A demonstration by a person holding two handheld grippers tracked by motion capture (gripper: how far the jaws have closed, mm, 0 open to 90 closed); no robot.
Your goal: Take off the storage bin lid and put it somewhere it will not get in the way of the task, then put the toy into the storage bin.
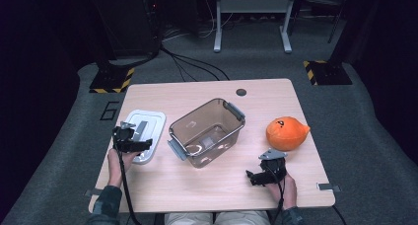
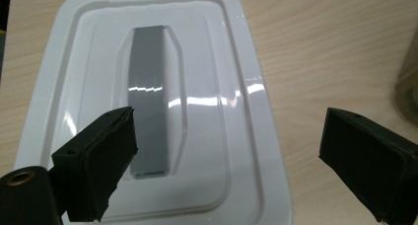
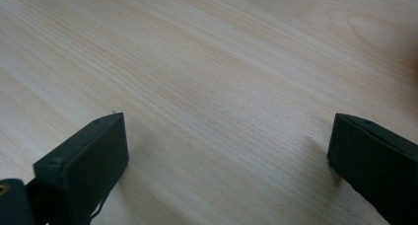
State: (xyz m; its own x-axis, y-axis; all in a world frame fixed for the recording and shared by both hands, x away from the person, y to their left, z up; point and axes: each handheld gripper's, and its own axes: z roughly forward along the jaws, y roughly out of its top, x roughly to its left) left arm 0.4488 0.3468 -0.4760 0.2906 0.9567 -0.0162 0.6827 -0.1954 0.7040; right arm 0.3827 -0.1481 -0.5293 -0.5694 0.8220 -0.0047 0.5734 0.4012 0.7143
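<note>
A white lid [image 1: 145, 131] with a grey handle [image 2: 147, 101] lies flat on the table at the left. My left gripper [image 1: 132, 141] hovers over its near part, and in the left gripper view my left gripper [image 2: 226, 151] stands open with nothing between the jaws. A clear brownish bin [image 1: 208, 131] with grey latches stands empty in the middle. An orange plush toy [image 1: 286, 132] rests to its right. My right gripper [image 1: 256, 177] sits near the front right of the table, and in the right gripper view my right gripper [image 3: 226, 151] is open over bare wood.
The wooden table [image 1: 207, 190] has a round cable hole [image 1: 241, 92] at its far edge. Cables trail from both grippers over the near edge. Grey carpet, black-and-yellow stand feet and a white frame lie beyond the table.
</note>
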